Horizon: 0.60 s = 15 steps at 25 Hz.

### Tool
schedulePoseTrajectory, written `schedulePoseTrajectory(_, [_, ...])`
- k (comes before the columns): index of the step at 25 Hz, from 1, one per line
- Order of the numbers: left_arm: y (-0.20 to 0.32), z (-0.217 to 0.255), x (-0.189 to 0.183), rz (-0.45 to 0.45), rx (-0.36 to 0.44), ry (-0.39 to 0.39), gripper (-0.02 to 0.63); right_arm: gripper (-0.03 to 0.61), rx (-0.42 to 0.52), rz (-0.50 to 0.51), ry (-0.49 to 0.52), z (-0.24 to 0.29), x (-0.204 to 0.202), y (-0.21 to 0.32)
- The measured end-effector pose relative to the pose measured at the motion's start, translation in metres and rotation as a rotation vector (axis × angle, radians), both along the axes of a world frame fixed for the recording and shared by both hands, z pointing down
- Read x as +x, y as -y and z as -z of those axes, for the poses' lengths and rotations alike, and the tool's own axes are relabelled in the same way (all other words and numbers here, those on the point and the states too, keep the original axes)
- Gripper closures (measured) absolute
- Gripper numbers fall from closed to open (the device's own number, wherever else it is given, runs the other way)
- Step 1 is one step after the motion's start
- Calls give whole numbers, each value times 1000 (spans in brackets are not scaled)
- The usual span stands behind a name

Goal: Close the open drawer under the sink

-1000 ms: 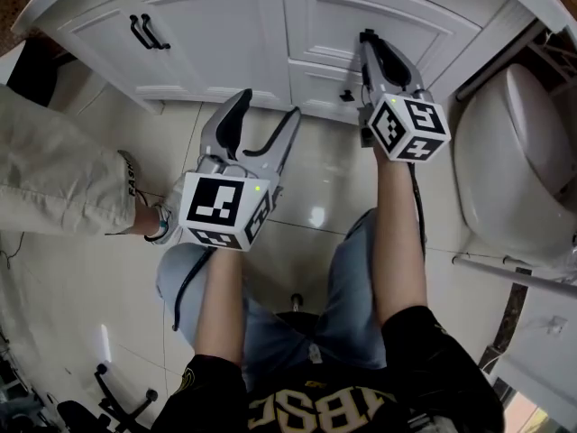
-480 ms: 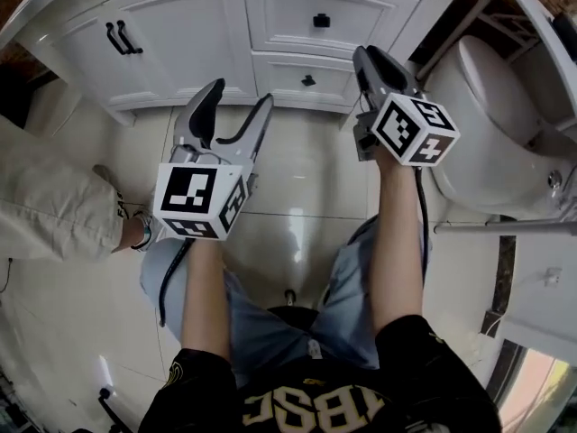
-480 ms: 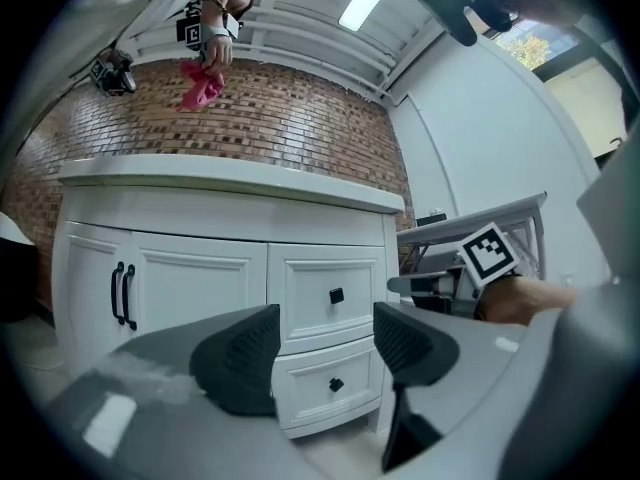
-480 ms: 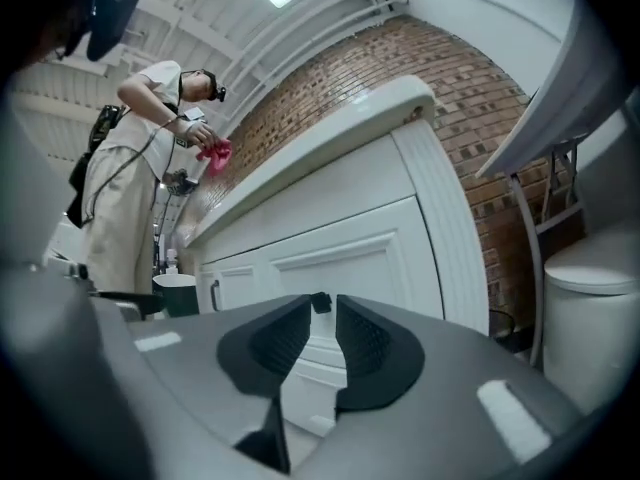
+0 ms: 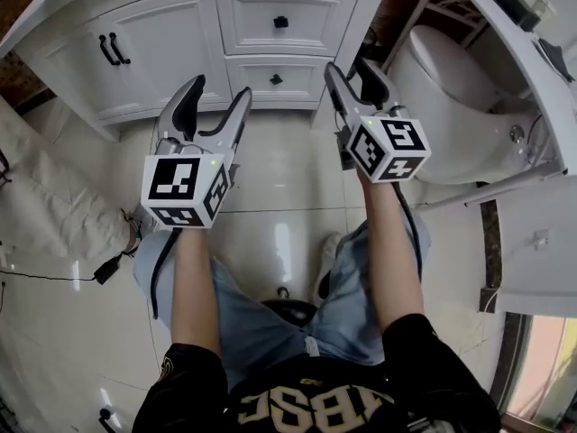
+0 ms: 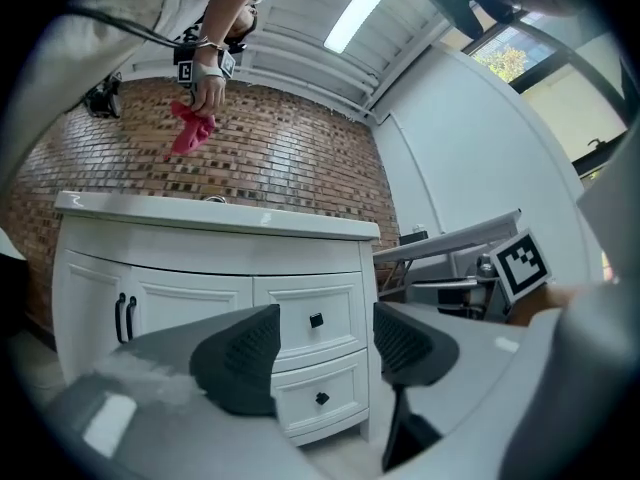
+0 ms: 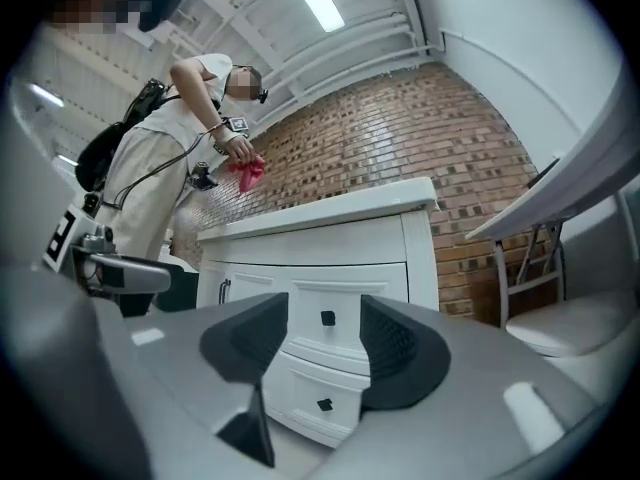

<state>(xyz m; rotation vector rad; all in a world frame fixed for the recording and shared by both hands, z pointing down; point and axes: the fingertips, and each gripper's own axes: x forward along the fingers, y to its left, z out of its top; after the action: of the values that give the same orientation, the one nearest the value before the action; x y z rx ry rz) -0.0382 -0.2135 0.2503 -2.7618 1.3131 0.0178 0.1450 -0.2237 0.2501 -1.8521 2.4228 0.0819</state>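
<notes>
– Glossy pale tiles make the floor (image 5: 288,197) of this bathroom, yes? And a white cabinet (image 5: 180,25) goes across the top of the head view.
– Yes. To the right of it, in the upper right of the frame, stands a white toilet (image 5: 451,106). Behind the cabinet, in the left gripper view, is a brick wall (image 6: 290,158).
– Where is the drawer of the task?
– The cabinet has two drawers, one over the other, at the top centre of the head view. The lower drawer (image 5: 275,79) sits flush with the cabinet front, and the upper drawer (image 5: 281,21) also. Each one has a small black knob. Left of them is a door with two black handles (image 5: 113,50).
– And the grippers?
– The left gripper (image 5: 219,93) is in the middle left of the frame, over the floor, apart from the cabinet. Its fingers (image 6: 240,358) stand wide apart and hold nothing. Between them I see only the drawers, well behind.
– The right one?
– The right gripper (image 5: 349,69) is a little right of the centre, in front of the cabinet's right edge, and it does not touch it. Its fingers (image 7: 400,353) are opening at this moment, with a clear gap, and nothing is between them. The two knobs show through the gap, well behind.
– Is somebody else in the room?
– Yes, another person (image 7: 150,178) stands by the cabinet, in the upper left of the right gripper view, with a red cloth (image 7: 248,173) in one hand.
</notes>
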Motion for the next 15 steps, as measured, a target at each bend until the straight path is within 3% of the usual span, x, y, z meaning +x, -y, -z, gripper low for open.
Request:
schedulePoseTrajectory(3, [-7,-5,-3,5,-5,19,318,264,20,-20,-26,4,-11,-16])
schedulePoseTrajectory(5, [-10,-9,-4,-2,-10,30,318,242,52,-35,-41,13,-19,-26])
schedulePoseTrajectory(15, [-11,-17,-3,-10,-17,30,318,242,17,-27,-153,-5,-53,-35])
